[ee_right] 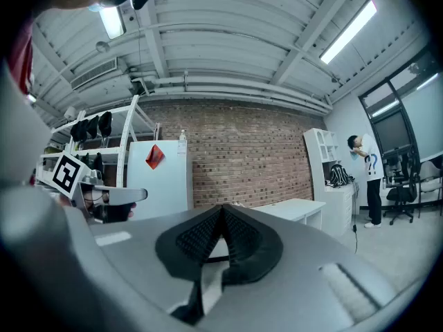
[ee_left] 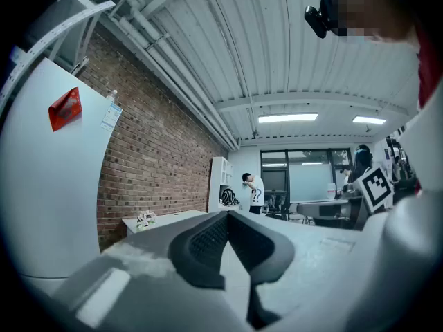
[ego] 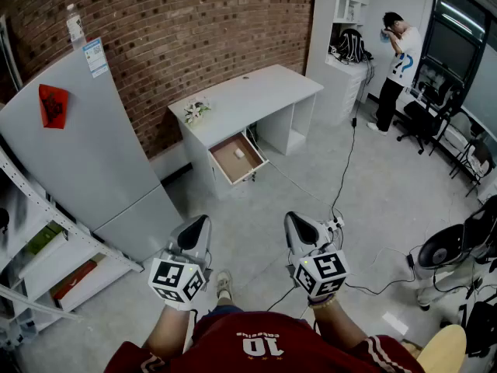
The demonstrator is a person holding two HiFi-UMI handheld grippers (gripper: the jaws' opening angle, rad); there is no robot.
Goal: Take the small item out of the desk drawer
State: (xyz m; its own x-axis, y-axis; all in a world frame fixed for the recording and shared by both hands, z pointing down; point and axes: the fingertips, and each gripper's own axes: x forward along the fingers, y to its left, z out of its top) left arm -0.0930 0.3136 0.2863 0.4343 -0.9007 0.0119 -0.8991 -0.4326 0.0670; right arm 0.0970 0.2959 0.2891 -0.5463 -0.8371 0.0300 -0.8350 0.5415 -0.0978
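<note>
Open brown desk drawer (ego: 227, 164) well ahead, small white item (ego: 239, 153) inside, untaken; left gripper (ego: 197, 225) and right gripper (ego: 296, 224) pressed together, empty.

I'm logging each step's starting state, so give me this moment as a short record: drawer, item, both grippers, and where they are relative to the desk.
drawer: open, pulled out of the white desk
small item: white, lying in the drawer, untouched
left gripper: jaws shut, empty
right gripper: jaws shut, empty
position: both grippers level, well short of the desk, floor between
task stage: item not yet reached
</note>
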